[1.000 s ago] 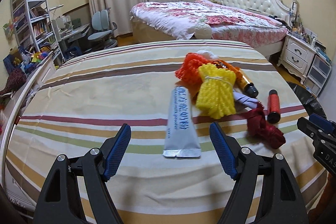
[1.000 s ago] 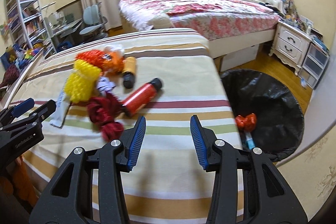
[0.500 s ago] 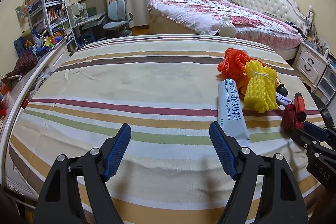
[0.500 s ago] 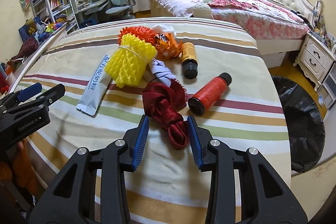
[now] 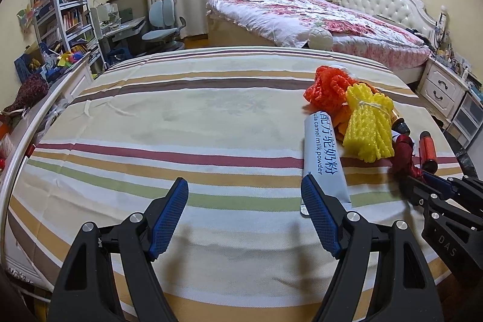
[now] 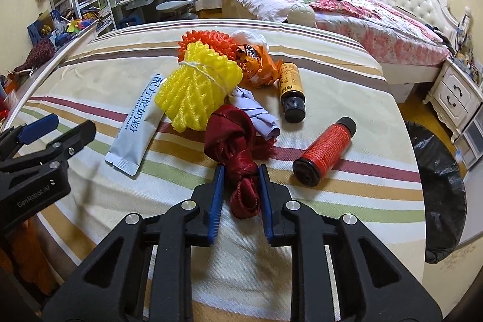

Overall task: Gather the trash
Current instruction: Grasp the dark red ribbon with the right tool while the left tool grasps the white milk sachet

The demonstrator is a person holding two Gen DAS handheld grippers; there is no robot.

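Right gripper [image 6: 240,186]: blue-padded jaws have just been closing and now pinch the near end of the dark red knotted satin cloth [image 6: 234,141], which lies on the striped bed sheet [image 6: 347,195]. Left gripper [image 5: 244,201]: jaws spread wide over bare sheet, nothing between them; its right pad sits just beside the near end of the silver-grey milk powder sachet [image 5: 324,156].

Trash items on the sheet, right wrist view:
- yellow foam net bundle tied with string [image 6: 199,86], resting partly on the far end of the sachet, touching the red cloth.
- orange foam net [image 6: 208,39], behind the yellow bundle.
- crumpled orange snack wrapper [image 6: 256,67], right of the yellow bundle.
- white crumpled tissue [image 6: 249,36], at the far edge of the heap.
- pale lilac cloth scrap [image 6: 256,113], between the red cloth and the wrapper.
- small yellow-labelled bottle with black cap [image 6: 291,89], lying on its side, right of the wrapper.
- red-labelled bottle with black cap [image 6: 326,151], lying on its side, right of the red cloth, apart from it.

Black-lined trash bin [image 6: 437,186]: on the floor, beyond the right edge of the bed.
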